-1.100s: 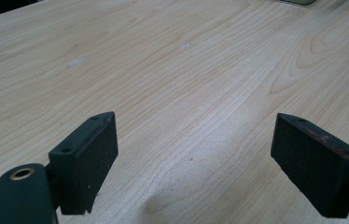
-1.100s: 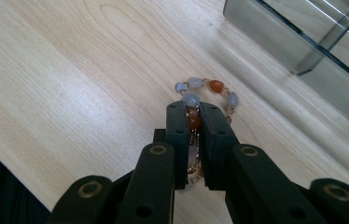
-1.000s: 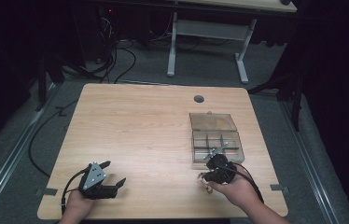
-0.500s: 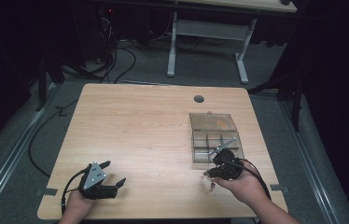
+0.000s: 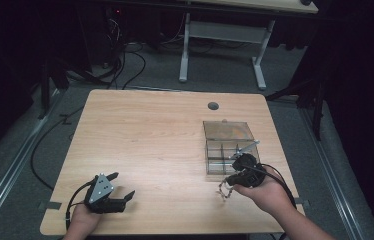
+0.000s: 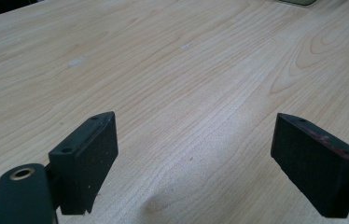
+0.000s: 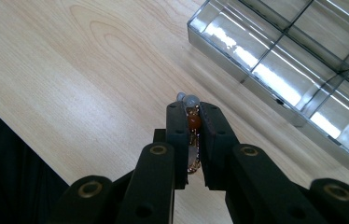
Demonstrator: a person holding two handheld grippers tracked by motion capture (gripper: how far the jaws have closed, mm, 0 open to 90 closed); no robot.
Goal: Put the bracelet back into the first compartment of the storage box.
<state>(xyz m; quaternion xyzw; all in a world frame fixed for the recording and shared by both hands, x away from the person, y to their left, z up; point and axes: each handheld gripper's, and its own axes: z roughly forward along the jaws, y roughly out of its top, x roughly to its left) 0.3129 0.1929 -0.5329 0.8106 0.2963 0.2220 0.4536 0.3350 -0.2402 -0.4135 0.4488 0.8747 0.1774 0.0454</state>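
Bracelet (image 7: 192,122) of beads is pinched between the closed right gripper (image 7: 192,109) jaws, above the table (image 5: 155,140) beside the clear compartment box (image 5: 227,131); dangling loop could snag the box wall or slip; left gripper (image 5: 122,186) idles open.

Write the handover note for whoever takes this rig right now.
Right gripper: shut on a beaded bracelet, which dangles above the table's near right edge, just in front of the clear compartment box.
Left gripper: open, holding nothing, resting on the table at near left.
Done: bracelet picked up.
Left: probably setting it into one of the box's compartments; the lid stands open.
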